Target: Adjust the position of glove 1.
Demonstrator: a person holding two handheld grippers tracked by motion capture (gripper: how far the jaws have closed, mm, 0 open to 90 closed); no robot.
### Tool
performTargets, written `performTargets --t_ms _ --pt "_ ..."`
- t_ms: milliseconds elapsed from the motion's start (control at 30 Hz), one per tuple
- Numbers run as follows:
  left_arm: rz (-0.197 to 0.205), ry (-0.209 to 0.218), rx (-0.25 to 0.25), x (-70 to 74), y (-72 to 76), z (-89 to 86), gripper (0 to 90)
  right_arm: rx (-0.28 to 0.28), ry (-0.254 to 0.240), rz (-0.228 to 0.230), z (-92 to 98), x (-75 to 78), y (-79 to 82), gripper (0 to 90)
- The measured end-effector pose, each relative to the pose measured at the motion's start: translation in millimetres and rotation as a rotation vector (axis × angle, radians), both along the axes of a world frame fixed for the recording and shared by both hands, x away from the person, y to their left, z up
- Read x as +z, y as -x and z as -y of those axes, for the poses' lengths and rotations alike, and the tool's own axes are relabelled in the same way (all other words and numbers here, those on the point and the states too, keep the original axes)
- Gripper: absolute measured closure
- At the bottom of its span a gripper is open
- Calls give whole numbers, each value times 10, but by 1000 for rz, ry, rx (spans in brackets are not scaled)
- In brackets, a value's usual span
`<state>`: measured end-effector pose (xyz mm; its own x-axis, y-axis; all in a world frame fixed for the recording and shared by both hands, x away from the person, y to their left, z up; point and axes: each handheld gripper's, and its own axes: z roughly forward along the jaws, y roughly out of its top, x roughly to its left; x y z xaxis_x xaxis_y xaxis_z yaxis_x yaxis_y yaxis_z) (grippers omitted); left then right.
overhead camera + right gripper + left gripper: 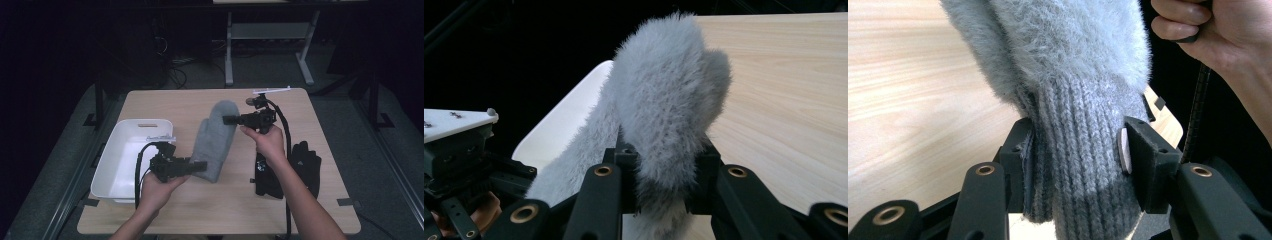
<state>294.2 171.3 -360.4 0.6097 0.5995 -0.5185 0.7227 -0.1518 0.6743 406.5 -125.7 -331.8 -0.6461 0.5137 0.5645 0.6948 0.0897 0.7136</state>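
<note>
The person holds a grey mitten [216, 140] with both grippers, stretched between them above the table [200, 215]. The left gripper [199, 166] is clamped on the ribbed cuff (in the left gripper view the jaws press it from both sides), and the right gripper [229, 119] pinches the fluffy tip. So the pick-up seems done: the mitten is grasped at both ends. It is just beside the white bin [107, 172], not yet over it. A pair of black gloves [287, 167] lies on the table at the right, untouched. What is left, probably, is to carry the mitten over to the bin, release it inside, and then handle the gloves.
</note>
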Motion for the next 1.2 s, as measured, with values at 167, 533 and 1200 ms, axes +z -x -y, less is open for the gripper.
performTargets --t_ms 167,533,1200 --pt "3 5 7 57 2 -111 506 10 -13 -3 -102 61 -26 728" --pt "19 19 36 182 18 -376 506 37 -27 -7 -388 223 -92 726" --pt "38 39 97 311 61 -777 506 75 -82 -28 -843 375 -223 722"
